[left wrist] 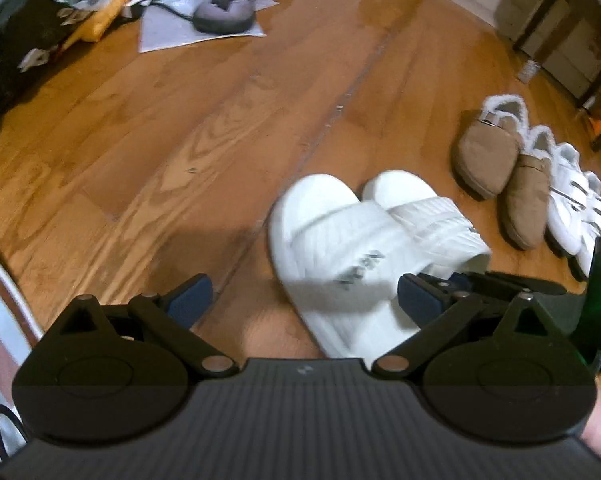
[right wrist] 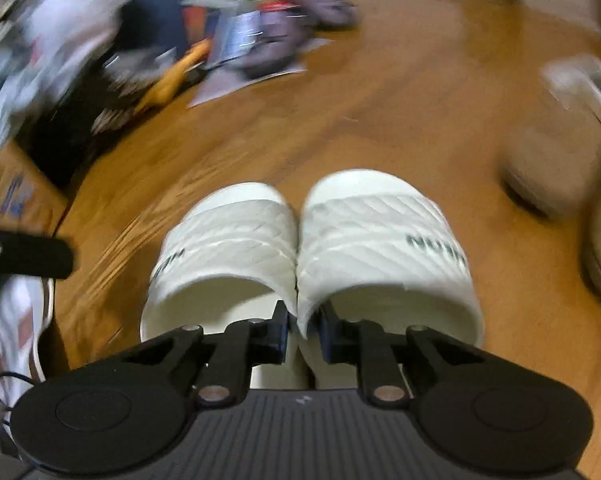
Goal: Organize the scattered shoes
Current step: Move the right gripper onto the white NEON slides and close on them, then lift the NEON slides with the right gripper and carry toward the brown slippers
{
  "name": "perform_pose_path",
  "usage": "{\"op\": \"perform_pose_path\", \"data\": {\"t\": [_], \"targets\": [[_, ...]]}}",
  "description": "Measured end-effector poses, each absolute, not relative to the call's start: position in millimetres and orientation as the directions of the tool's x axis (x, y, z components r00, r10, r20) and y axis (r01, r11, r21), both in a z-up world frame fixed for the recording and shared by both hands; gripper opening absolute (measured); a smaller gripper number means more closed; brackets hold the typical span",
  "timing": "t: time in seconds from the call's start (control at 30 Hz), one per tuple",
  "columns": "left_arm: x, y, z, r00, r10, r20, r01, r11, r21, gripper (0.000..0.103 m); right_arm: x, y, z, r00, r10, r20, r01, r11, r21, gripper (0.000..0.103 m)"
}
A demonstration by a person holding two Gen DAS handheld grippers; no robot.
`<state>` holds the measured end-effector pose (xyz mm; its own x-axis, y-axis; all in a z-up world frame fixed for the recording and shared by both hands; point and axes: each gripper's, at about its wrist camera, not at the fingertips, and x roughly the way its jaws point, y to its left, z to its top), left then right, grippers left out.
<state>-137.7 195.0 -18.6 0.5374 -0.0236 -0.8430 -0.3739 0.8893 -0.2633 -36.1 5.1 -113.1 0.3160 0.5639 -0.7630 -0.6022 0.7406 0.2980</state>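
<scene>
Floorboards of warm brown wood fill most of the left wrist view. The left gripper stands wide open with nothing between its blue pads; one pad hangs over bare wood, the other lies in front of the strap side of the white slides. The two slides lie side by side, the nearer one partly overlapping the other, and its heel end is cut off behind the gripper body. To the right a row runs toward the frame edge: two tan fur-lined slippers, then white sneakers whose far ends are hidden by a black device with a green light. At the top left, grey slippers rest on a sheet of paper among clutter that is too jumbled to name. A fingertip shows at the lower right corner.

In the right wrist view much is smeared by blur. The right gripper is closed to a narrow gap, its pads pinching the two inner strap edges of the white slides where they meet, so both are gripped together. Dark lettering on the straps is only partly legible. A cardboard box sits at the left, its contents not visible. The grey slippers and the tan shapes at the right edge are blurred. A black bar juts in from the left edge.
</scene>
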Motion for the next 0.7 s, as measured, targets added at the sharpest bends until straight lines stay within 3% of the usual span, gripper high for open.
{"op": "perform_pose_path", "data": {"t": [0.17,0.27,0.43,0.5,0.53,0.57,0.63,0.67,0.7], "targets": [[-115,166,-28,0.516,-0.136,-0.846,-0.275,0.909,-0.314,0.100,-40,-40,-111,0.375,0.527,-0.762,-0.576,0.777,0.254,0.018],[-97,154,-40,0.484,-0.160,-0.860,-0.311,0.887,-0.340,0.100,-40,-53,-113,0.374,0.546,-0.750,-0.587,0.765,0.264,0.019],[-85,143,-56,0.449,-0.185,-0.874,-0.305,0.888,-0.344,0.100,-33,-39,-118,0.391,0.547,-0.741,-0.617,0.752,0.230,0.040],[-86,143,-56,0.454,-0.158,-0.877,-0.316,0.891,-0.325,0.100,-31,-28,-119,0.414,0.537,-0.735,-0.631,0.751,0.193,0.040],[-87,144,-55,0.461,-0.156,-0.874,-0.321,0.888,-0.328,0.098,-31,-24,-119,0.424,0.532,-0.733,-0.645,0.746,0.168,0.029],[-87,146,-54,0.467,-0.154,-0.871,-0.326,0.885,-0.331,0.096,-31,-19,-118,0.431,0.521,-0.737,-0.658,0.740,0.139,0.022],[-89,147,-51,0.482,-0.140,-0.865,-0.320,0.891,-0.322,0.072,-31,-16,-108,0.392,0.520,-0.759,-0.683,0.717,0.139,0.019],[-90,147,-50,0.487,-0.143,-0.861,-0.305,0.897,-0.321,0.065,-33,-19,-100,0.372,0.535,-0.758,-0.705,0.694,0.145,0.019],[-89,147,-49,0.494,-0.157,-0.855,-0.281,0.902,-0.328,0.066,-37,-19,-94,0.372,0.529,-0.763,-0.726,0.678,0.116,0.019]]}}
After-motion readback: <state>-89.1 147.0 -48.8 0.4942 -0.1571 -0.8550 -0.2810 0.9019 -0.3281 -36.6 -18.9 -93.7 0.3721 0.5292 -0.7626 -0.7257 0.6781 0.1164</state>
